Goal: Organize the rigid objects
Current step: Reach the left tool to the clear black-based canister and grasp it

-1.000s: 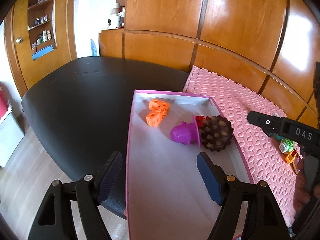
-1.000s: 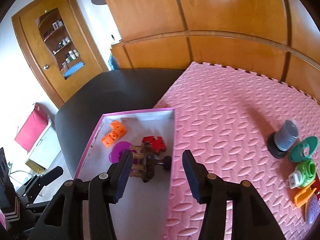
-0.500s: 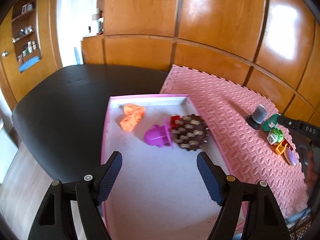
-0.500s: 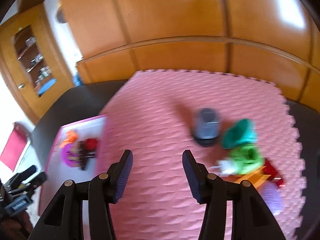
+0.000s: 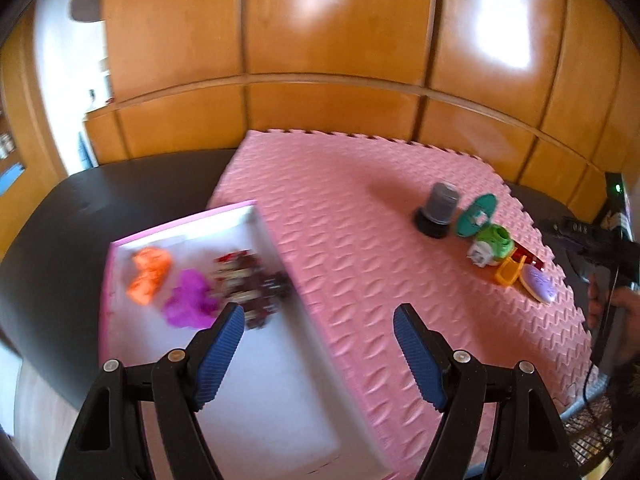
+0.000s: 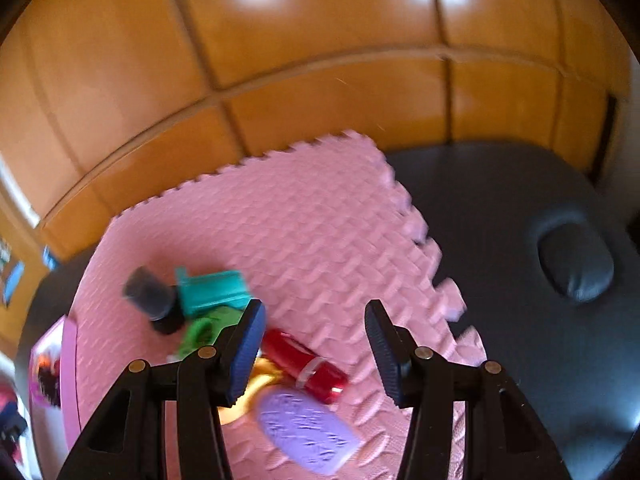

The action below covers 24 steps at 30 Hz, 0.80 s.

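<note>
My left gripper (image 5: 320, 356) is open and empty above the near right edge of the pink-rimmed white box (image 5: 256, 384), which holds an orange block (image 5: 148, 276), a purple toy (image 5: 188, 300) and a brown spiky ball (image 5: 248, 284). My right gripper (image 6: 316, 354) is open and empty over a cluster of toys on the pink foam mat (image 6: 304, 236): a red cylinder (image 6: 306, 364), a lilac oval piece (image 6: 306, 428), a teal piece (image 6: 212, 288), a green toy (image 6: 204, 330) and a grey cylinder (image 6: 150, 298). The same cluster shows far right in the left wrist view (image 5: 488, 244).
The mat (image 5: 380, 240) lies on a black padded table (image 6: 532, 288) with a rounded bump (image 6: 576, 260) at right. Wooden wall panels (image 5: 320, 60) stand behind. The hand holding the right gripper (image 5: 612, 304) shows at the left view's right edge.
My right gripper swung right from the box to above the toy cluster. My left gripper turned right, so the box now sits at lower left. Both stayed open.
</note>
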Tool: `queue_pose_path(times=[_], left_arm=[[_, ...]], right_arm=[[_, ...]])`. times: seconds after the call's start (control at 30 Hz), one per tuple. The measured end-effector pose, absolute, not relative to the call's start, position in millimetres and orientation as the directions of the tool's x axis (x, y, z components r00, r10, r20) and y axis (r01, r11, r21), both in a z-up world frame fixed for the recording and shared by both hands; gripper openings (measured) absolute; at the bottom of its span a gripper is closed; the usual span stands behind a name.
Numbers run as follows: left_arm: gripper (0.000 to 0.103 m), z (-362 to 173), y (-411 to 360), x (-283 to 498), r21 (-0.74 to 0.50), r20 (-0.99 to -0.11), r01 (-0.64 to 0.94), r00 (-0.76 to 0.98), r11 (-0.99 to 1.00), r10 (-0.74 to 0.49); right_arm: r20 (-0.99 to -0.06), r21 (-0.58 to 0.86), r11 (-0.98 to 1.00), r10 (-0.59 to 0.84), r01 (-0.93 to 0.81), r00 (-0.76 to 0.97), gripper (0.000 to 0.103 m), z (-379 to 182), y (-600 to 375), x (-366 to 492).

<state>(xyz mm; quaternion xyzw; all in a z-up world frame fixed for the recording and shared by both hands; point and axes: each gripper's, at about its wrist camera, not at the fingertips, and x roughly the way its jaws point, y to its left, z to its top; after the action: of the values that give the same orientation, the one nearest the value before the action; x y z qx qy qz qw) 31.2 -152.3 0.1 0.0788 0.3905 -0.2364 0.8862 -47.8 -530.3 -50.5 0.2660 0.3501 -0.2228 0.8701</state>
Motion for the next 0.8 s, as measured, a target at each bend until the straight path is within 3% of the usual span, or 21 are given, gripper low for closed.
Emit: queue_pose_path(times=[0.8], left_arm=[[0.077, -33, -325, 92, 0.009, -0.759, 0.644, 0.502, 0.765, -0.414]], right_arm=[[-0.713, 0.45, 0.713, -0.076, 0.538, 0.697, 0.052, -49, -538, -49]])
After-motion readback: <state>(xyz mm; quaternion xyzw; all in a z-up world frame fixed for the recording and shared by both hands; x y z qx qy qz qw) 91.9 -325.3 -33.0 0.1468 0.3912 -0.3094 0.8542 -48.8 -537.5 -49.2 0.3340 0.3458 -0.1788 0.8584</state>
